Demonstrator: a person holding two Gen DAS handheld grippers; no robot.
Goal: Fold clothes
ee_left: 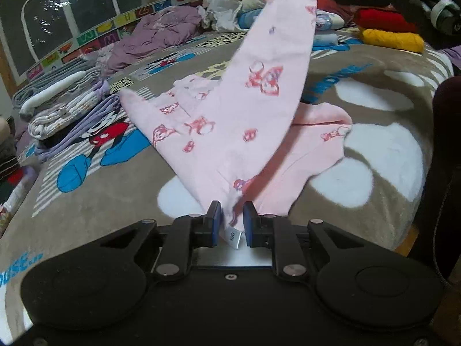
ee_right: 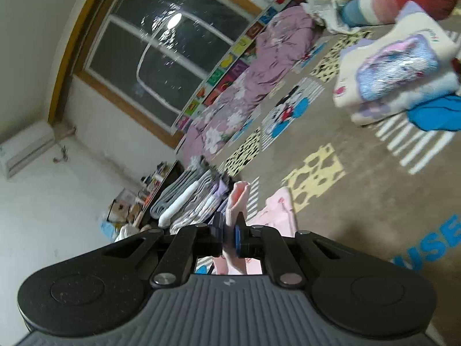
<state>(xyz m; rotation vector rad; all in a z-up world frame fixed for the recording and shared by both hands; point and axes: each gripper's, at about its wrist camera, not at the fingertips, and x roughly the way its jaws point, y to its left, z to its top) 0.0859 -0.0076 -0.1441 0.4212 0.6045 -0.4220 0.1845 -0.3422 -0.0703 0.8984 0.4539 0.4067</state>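
1. Left gripper (ee_left: 232, 216) is clenched on the hem of the pink garment (ee_left: 230, 121); a white size tag (ee_left: 234, 238) hangs out between its blue pads (ee_left: 215, 219).
2. Right gripper (ee_right: 229, 230) is clamped on a bunched pink edge of the same garment (ee_right: 237, 199), the fabric poking up past the pads.
3. The garment is lifted off the blanket (ee_left: 115, 196) and stretched taut from the left gripper up to the far top corner; its lower part still drapes on the blanket to the right of the left gripper.
4. The garment has a pink-red cartoon print.
5. The blanket is tan with a Mickey print.
6. Folded stack (ee_left: 66, 106) of grey, white and lilac items sits on the blanket, left of the garment.
7. Purple quilt (ee_left: 161, 34) lies crumpled behind the garment, by the window (ee_left: 57, 8).
8. Yellow roll (ee_left: 391, 39) and red roll (ee_left: 383, 20) sit right of the garment's top.
9. In the right wrist view, a folded pile (ee_right: 397, 66) with a sequin print sits on the blanket, well apart from the garment.
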